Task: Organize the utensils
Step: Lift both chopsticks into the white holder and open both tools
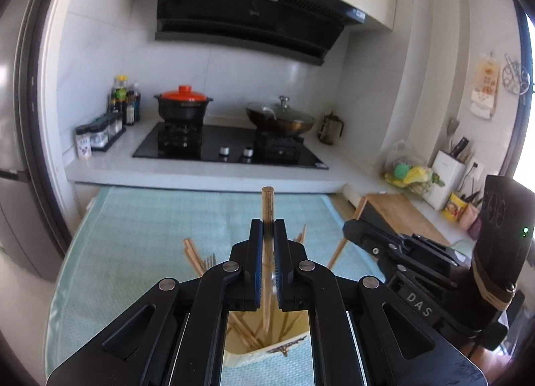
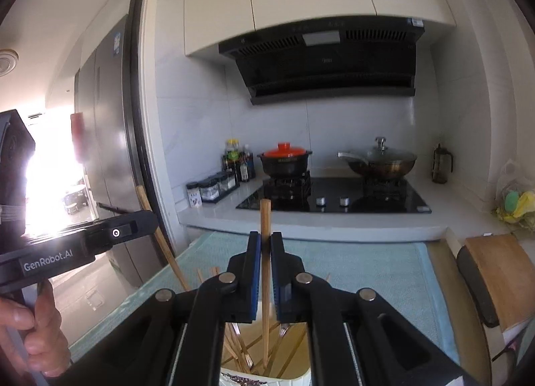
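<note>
Both tools hang over a cream utensil holder point(image 2: 267, 377) that stands on a pale green mat point(image 1: 207, 212) covering the worktop. The left tool point(image 1: 268, 230) is pinching one wooden chopstick point(image 1: 268, 205) upright between its blue-padded jaws; the stick's blunt end pokes up above the fingertips and its lower end reaches down into the holder's mouth. The right tool point(image 2: 265, 244) grips a second chopstick point(image 2: 265, 219) the same way, upright, its lower end down among the sticks in the holder. More chopsticks point(image 2: 234, 346) lean every which way inside, some fanning out past the rim, with what looks like a fork among them. Beyond the mat sit a black hob point(image 1: 230, 148), an orange-lidded pot point(image 1: 183, 103) and a glass-lidded wok point(image 1: 282, 117). A wooden board point(image 1: 404, 215) lies off to the right.
</note>
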The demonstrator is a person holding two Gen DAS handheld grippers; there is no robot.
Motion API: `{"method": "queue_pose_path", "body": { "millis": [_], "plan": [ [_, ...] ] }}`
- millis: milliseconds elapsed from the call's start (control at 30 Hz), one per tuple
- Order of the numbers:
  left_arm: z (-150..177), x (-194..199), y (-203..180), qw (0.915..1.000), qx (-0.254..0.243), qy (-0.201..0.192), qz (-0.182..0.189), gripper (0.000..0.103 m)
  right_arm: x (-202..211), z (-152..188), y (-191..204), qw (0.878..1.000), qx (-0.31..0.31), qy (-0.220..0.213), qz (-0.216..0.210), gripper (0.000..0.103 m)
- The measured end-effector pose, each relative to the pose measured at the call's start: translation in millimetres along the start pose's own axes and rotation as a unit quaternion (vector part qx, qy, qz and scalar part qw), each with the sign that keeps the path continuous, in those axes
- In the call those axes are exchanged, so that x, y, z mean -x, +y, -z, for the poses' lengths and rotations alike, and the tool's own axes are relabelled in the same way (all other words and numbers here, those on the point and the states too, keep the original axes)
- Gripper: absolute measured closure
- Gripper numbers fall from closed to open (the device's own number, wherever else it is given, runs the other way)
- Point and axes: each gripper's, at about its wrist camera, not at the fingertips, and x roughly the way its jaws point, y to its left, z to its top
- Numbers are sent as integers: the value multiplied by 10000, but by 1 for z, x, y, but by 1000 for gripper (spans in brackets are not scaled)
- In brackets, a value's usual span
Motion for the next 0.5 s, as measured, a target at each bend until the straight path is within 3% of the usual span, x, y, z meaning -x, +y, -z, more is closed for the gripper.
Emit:
{"method": "queue_pose_path", "body": {
  "millis": [167, 333, 400, 433, 467, 500],
  "plan": [
    [23, -44, 13, 9981, 188, 584, -67, 99, -56, 30, -10, 9944, -231, 981, -307, 97],
    [37, -59, 20, 9966, 144, 745, -336, 95, -91, 47, -20, 9861, -563, 1524, -347, 95],
    [39, -56, 23, 9962, 105, 731, -452, 68, -98, 49, -24, 9840, -674, 1615, -324, 95],
    [40, -50, 24, 9963, 98, 673, -531, 43, -99, 48, -26, 9837, -716, 1621, -300, 88],
    [40, -42, 24, 9965, 75, 556, -617, 31, -97, 47, -28, 9838, -780, 1583, -307, 82],
    [40, -32, 24, 9968, 27, 425, -674, 28, -92, 45, -30, 9845, -859, 1495, -323, 66]
  ]
}}
